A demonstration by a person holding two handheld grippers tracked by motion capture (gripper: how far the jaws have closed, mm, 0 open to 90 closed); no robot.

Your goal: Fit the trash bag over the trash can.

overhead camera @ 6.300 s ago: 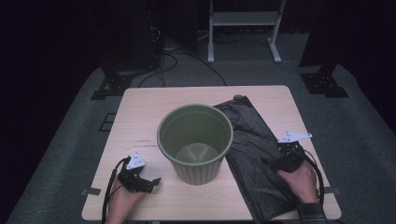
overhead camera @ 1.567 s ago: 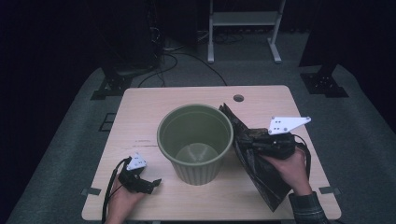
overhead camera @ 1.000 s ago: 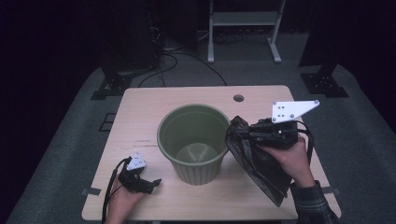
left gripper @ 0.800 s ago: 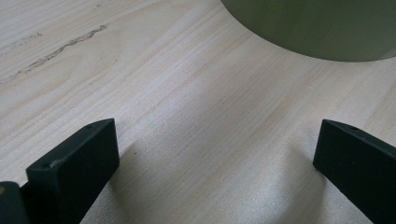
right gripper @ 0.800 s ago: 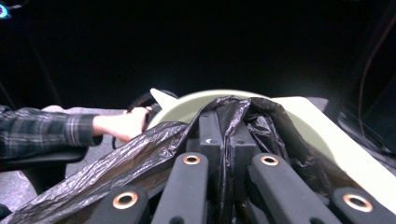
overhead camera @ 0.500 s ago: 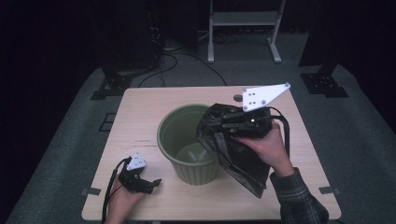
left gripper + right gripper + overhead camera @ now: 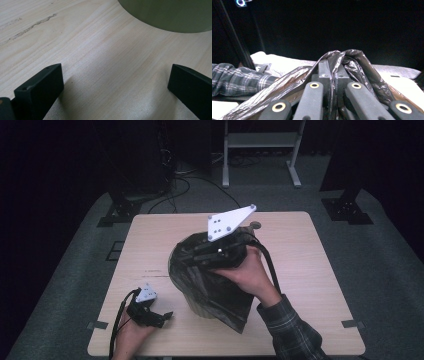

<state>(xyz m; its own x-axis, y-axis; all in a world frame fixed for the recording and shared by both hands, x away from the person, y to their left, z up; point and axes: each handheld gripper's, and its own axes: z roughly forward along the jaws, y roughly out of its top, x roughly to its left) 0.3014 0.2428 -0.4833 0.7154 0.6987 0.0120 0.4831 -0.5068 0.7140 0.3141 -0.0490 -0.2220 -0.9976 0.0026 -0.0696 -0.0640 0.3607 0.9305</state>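
Note:
My right gripper is shut on a fold of a black plastic bag and holds it up over the green bin, pointing left. The bag drapes over the bin's mouth and front and hides most of it. In the right gripper view the jaws pinch the crinkled bag between them. My left gripper rests on the table near the front left corner, open and with nothing in it. In the left gripper view its jaws stand wide apart over bare wood, with the bin's wall just ahead.
The light wooden table has bare room on the right and at the back left. A small dark round thing lies at the table's back edge. Beyond it stand a metal rack and black stand feet on the floor.
My right gripper has carried the bag up and to the left, from the table's right side to above the bin. The bag now covers the bin. The left gripper has stayed put.

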